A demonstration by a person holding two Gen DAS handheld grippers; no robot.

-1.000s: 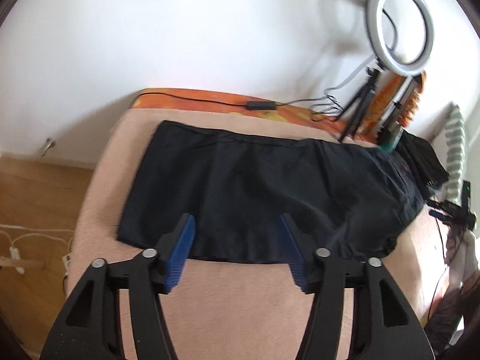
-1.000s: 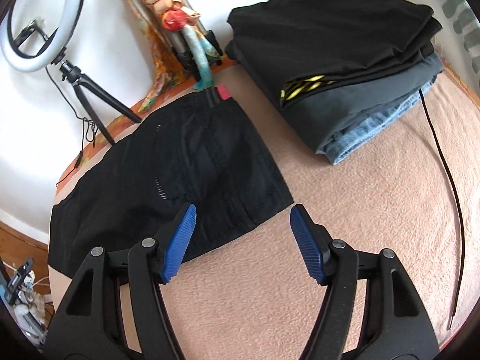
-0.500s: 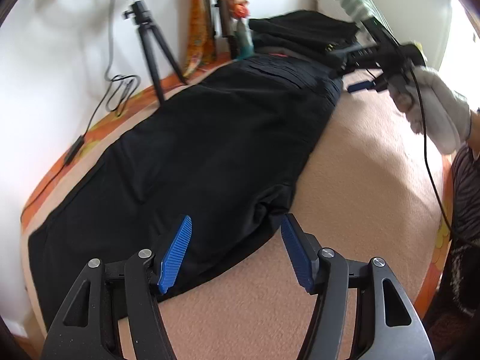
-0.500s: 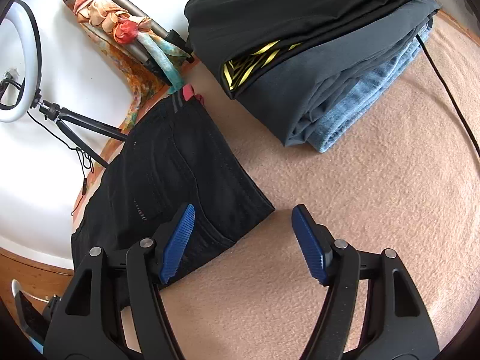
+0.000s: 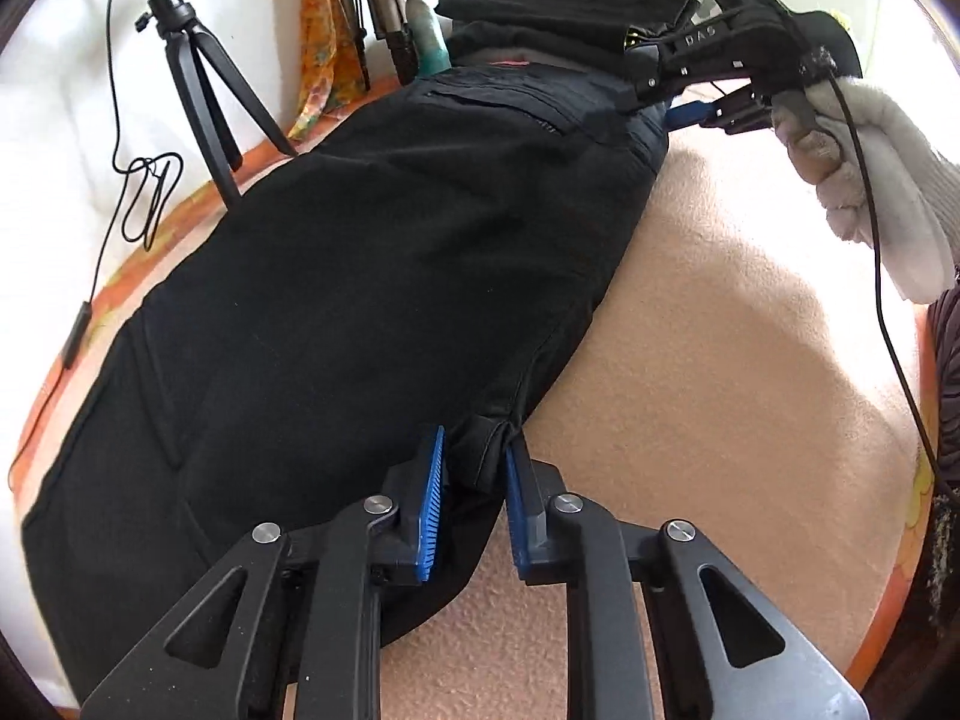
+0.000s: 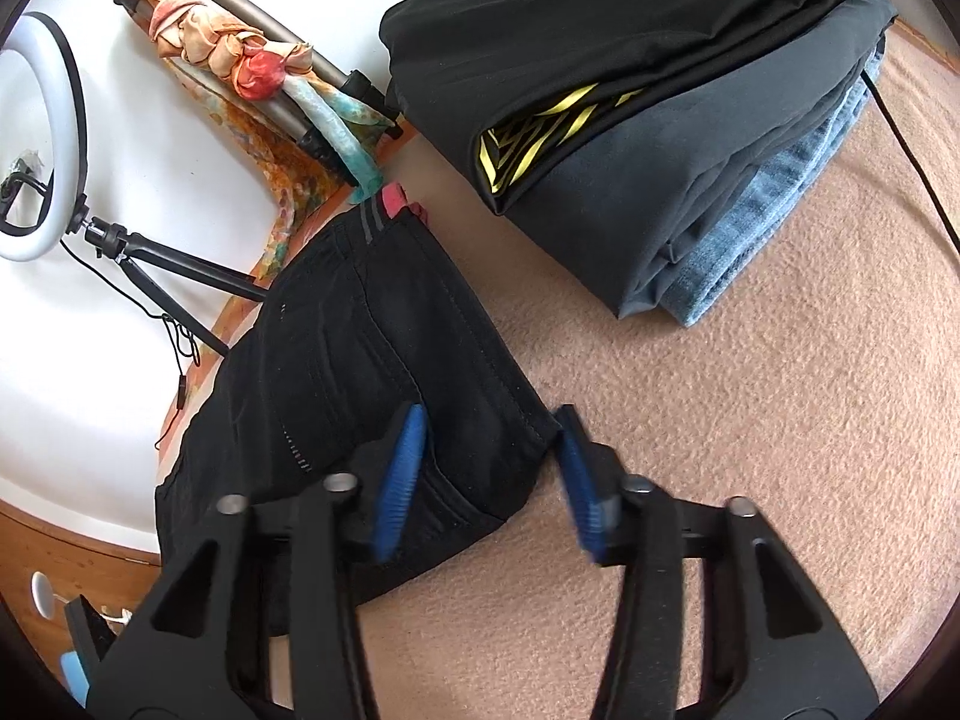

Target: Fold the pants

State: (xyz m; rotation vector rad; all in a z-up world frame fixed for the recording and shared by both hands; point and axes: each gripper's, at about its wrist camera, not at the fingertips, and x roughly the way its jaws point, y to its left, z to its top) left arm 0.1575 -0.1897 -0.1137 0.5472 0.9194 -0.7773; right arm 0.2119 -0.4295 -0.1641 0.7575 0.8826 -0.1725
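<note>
Two grippers work opposite ends of the black pants (image 5: pixel 372 276), which lie flat along a peach blanket (image 5: pixel 720 360). Nearest in the left wrist view, the left gripper (image 5: pixel 474 468) has its jaws closing to a narrow gap, with a bunched fold of the pants' near edge between the blue pads (image 5: pixel 431 504); the pads look to be touching the cloth on both sides. In the right wrist view, the right gripper (image 6: pixel 489 462) is also closing its jaws, blurred in motion, astride the near corner of the waistband end; one pad lies over the fabric, the other just off its edge on the blanket, so the cloth is between them but not yet pinched. Farther along, the left view shows that same gripper at the waist end, carried by a white-gloved hand (image 5: pixel 870 180). Beyond the pants sits a stack of folded clothes (image 6: pixel 660 120), black over grey over blue denim. A ring light on a tripod (image 6: pixel 42 138) stands against the white wall.
</note>
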